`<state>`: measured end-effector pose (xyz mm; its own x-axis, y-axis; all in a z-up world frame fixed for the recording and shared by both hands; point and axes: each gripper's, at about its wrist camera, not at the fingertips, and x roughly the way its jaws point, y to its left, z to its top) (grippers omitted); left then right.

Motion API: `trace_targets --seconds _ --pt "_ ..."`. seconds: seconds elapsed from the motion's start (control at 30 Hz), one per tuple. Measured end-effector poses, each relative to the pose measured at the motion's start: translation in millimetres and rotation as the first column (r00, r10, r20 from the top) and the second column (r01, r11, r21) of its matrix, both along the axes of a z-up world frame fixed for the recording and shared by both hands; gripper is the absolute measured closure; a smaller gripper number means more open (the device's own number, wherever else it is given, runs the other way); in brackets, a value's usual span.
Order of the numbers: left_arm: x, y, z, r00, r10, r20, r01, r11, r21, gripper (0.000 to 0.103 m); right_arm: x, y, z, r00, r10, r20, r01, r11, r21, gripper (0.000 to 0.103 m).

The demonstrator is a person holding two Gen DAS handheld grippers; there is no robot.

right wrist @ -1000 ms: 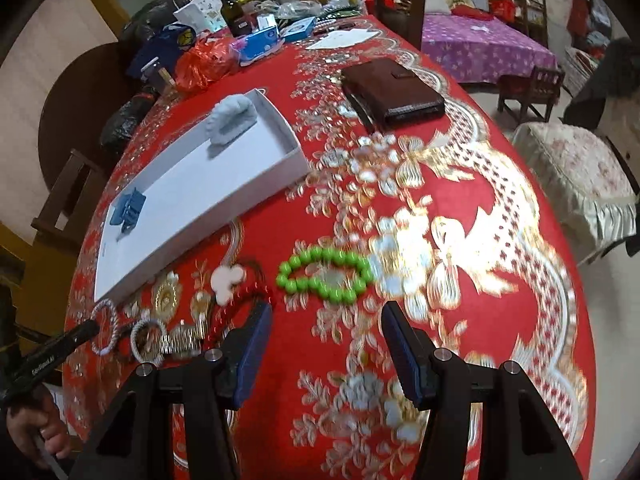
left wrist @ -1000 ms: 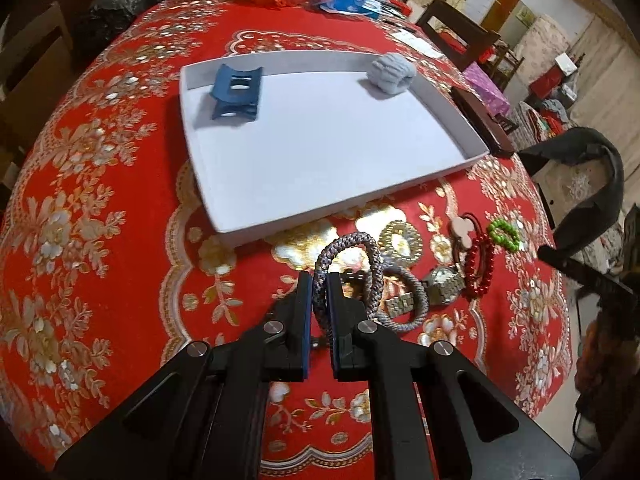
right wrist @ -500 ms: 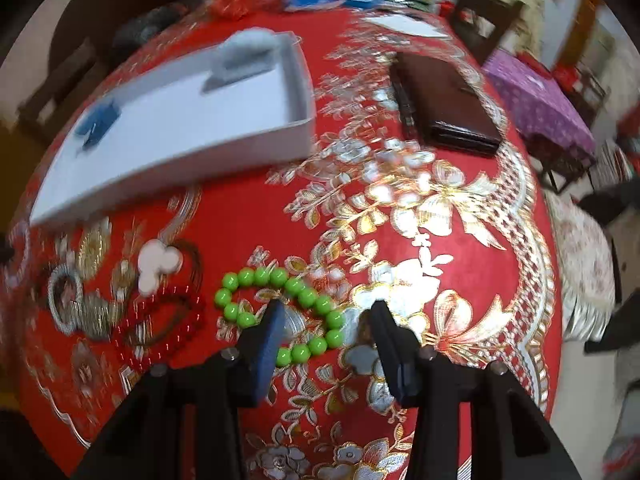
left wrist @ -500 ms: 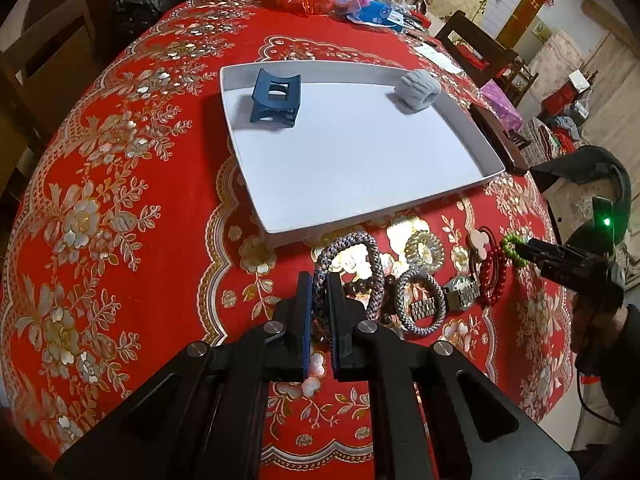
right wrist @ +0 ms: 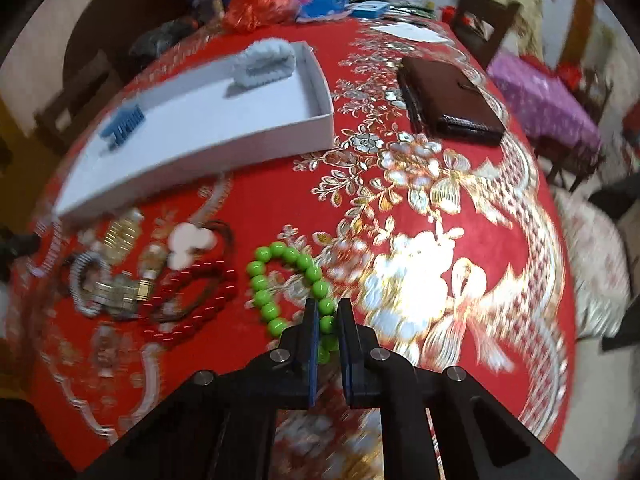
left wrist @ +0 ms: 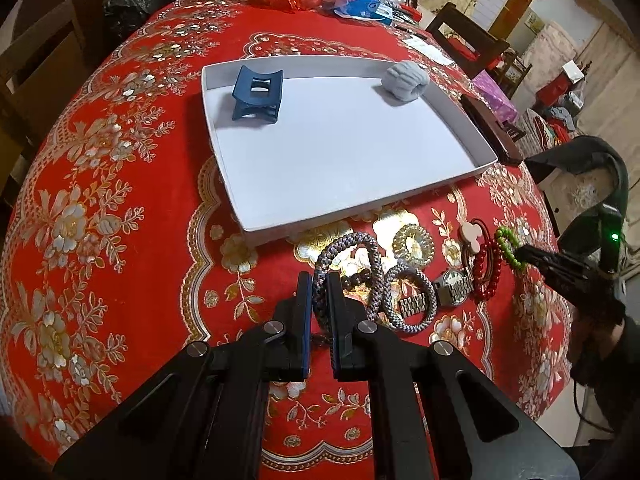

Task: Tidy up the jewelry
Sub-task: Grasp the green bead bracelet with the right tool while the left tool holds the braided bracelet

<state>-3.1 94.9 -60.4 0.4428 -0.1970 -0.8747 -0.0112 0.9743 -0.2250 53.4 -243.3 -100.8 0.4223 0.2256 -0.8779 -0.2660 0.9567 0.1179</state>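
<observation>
While on red cloth (left wrist: 132,208):
Left gripper (left wrist: 319,300): clamped on grey cord loop (left wrist: 346,268).
Right gripper (right wrist: 328,320): clamped on green beads (right wrist: 280,276).
Tray (left wrist: 344,152): just beyond.

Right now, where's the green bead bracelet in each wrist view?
Left wrist: green bead bracelet at far right, on the red tablecloth, pinched by the right hand-held gripper.
Right wrist: bottom centre, its near end between the closed fingers.
Shared landmark: white shallow tray.
</observation>
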Motion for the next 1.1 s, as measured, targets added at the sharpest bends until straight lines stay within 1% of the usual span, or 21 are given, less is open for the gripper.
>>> trace_targets --seconds 0.17,0.33,0.5,0.6,0.77,0.87,0.93,1.03,1.1 --pt "0 -4 -1 1.000 -0.006 -0.001 0.006 1.000 -0.004 0.097 -24 -14 31 0.996 -0.086 0.028 0.081 0.984 0.160 0.095" --pt "1 -11 1 1.000 -0.027 0.002 0.027 1.000 -0.014 0.097 -38 -17 53 0.991 -0.135 0.020 0.127 0.964 0.235 0.095" --pt "5 -20 9 0.999 -0.050 0.004 0.050 0.999 -0.017 0.097 -49 -14 73 0.988 -0.153 0.016 0.141 0.943 0.303 0.095" --pt "7 -25 17 0.998 -0.057 0.006 0.057 0.998 -0.018 0.097 -53 -13 82 0.987 -0.163 -0.001 0.154 0.925 0.348 0.095" --pt "11 -41 30 0.996 -0.093 0.015 0.093 0.996 -0.007 0.097 -58 -10 87 0.987 -0.162 -0.007 0.154 0.918 0.365 0.095" --pt "13 -49 35 0.994 -0.110 0.019 0.110 0.994 -0.001 0.097 -61 -5 87 0.987 -0.163 -0.012 0.157 0.922 0.355 0.095" --pt "13 -55 39 0.993 -0.117 0.024 0.117 0.993 0.009 0.097 -64 0 87 0.987 -0.161 -0.015 0.157 0.930 0.333 0.095" --pt "12 -59 42 0.992 -0.121 0.032 0.121 0.992 0.023 0.097 -70 11 87 0.989 -0.149 -0.002 0.143 0.951 0.275 0.095" --pt "10 -61 41 0.992 -0.121 0.032 0.120 0.992 0.029 0.097 -74 15 85 0.990 -0.142 -0.003 0.138 0.957 0.257 0.095"
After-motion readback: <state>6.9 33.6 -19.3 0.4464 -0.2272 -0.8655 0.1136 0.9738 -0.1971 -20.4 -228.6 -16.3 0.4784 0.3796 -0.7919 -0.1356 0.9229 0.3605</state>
